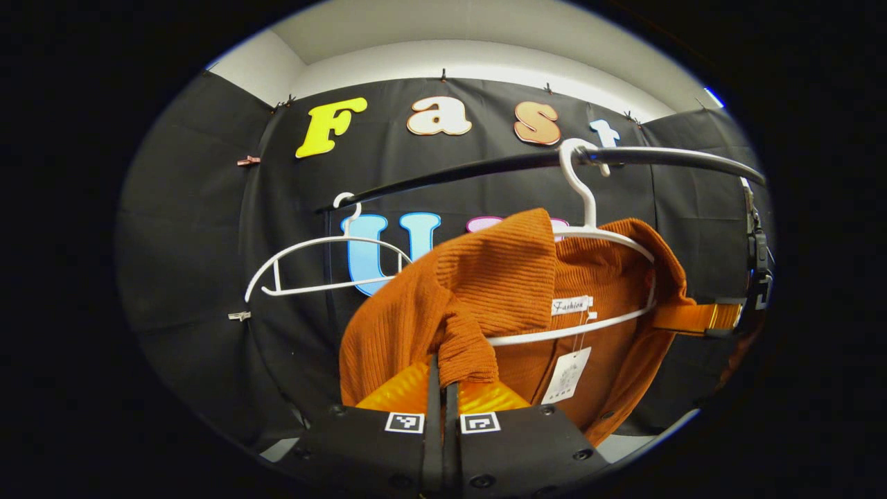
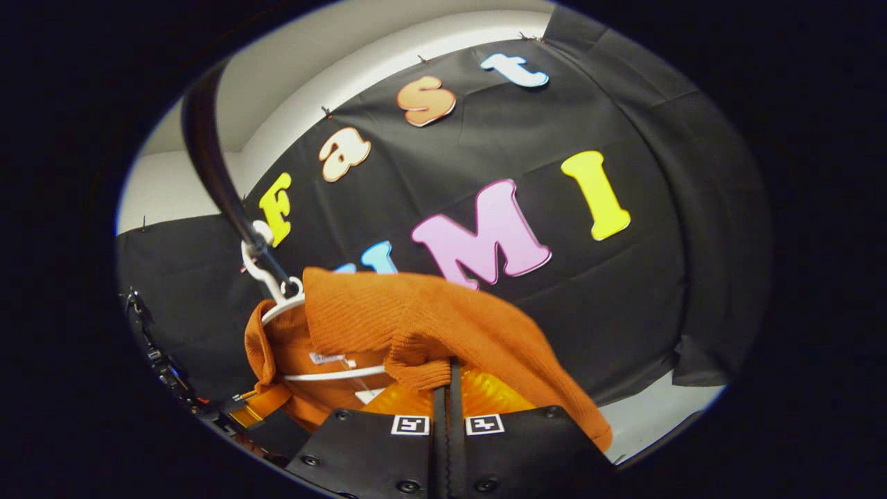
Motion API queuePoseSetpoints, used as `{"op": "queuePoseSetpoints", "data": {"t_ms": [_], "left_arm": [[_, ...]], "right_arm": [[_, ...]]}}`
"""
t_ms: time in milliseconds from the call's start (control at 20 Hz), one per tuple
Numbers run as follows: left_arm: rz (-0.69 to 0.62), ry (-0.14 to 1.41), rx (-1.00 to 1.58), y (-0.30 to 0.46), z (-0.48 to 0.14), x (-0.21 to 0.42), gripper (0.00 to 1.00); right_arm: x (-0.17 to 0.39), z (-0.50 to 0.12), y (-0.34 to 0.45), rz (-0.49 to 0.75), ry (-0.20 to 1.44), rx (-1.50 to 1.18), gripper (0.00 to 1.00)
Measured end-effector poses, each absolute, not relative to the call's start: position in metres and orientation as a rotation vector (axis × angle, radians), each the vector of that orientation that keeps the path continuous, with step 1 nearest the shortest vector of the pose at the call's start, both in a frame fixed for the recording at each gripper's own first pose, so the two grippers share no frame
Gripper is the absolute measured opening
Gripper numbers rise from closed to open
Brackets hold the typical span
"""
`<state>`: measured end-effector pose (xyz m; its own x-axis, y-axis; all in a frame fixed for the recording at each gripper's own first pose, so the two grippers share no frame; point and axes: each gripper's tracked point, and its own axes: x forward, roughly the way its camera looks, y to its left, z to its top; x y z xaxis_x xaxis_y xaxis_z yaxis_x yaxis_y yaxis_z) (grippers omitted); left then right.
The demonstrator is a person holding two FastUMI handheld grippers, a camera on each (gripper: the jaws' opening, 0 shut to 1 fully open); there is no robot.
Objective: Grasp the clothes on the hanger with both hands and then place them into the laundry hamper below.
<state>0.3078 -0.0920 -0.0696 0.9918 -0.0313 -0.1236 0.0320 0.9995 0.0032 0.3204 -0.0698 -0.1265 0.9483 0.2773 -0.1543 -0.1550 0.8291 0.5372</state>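
The orange sweater covers most of its white hanger, and its lower hem is hidden behind the left gripper. The print on the hang tag is too small to tell. In the right gripper view, the rail is cut off at the upper edge.

In the left gripper view the left gripper points forward and slightly up, its two fingers pressed together with a fold of the orange sweater pinched between them. In the right gripper view the right gripper is rolled to one side, so the scene tilts; its fingers are likewise closed tight on a fold of the same sweater.
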Motion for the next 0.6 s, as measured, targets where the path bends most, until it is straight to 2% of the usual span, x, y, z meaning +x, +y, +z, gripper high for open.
{"op": "queuePoseSetpoints", "data": {"t_ms": [300,500,600], "left_arm": [[0.004,0.088,-0.021,-0.071,-0.040,0.319,0.05],[-0.004,0.081,-0.024,-0.071,-0.029,0.321,0.05],[-0.011,0.087,-0.013,-0.071,-0.031,0.323,0.03]], "right_arm": [[0.354,-0.084,-0.127,0.073,0.063,0.447,0.04],[0.377,-0.115,-0.158,-0.009,0.099,0.383,0.04],[0.377,-0.147,-0.155,-0.006,0.162,0.395,0.04]]}}
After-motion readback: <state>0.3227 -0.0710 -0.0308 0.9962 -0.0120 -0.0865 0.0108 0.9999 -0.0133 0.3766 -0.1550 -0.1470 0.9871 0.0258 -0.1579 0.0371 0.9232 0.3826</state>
